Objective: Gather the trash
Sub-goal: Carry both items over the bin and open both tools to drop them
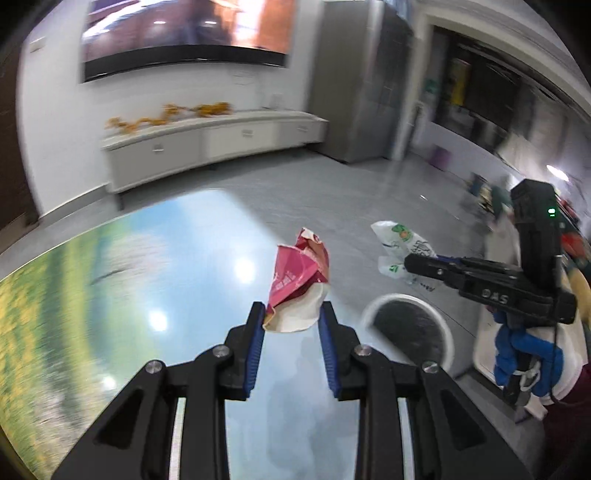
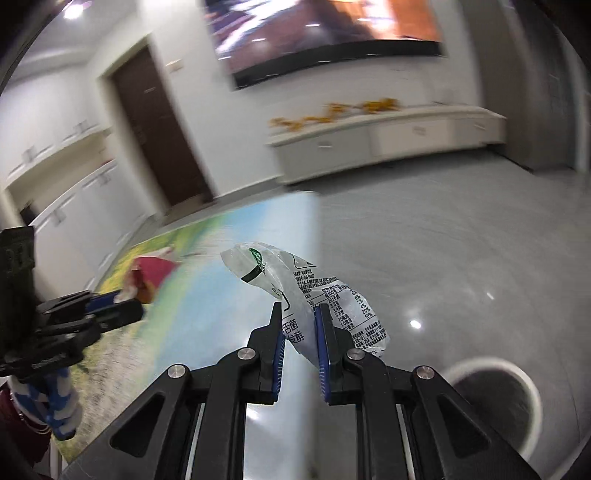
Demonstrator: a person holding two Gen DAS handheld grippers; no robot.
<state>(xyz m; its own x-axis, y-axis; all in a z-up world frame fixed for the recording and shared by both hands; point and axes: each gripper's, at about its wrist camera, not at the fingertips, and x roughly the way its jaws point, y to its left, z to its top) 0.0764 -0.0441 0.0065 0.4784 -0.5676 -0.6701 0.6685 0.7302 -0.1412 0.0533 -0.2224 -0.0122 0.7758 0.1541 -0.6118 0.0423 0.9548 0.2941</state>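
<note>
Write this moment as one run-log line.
left gripper: shut on crumpled red-and-white wrapper | right gripper: shut on clear printed plastic bag | white-rimmed round bin: below, nothing dropped yet

I see a big wall screen (image 1: 184, 33) above a long white cabinet (image 1: 207, 144), a dark door (image 2: 155, 125), and grey floor (image 2: 461, 240).

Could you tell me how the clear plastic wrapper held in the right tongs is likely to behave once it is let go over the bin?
The clear wrapper looks thin and crumpled, so it is probably floppy and very light. Released from the right tongs, it may flutter rather than fall straight, and could miss the bin. Its glossy film probably slips easily.
</note>
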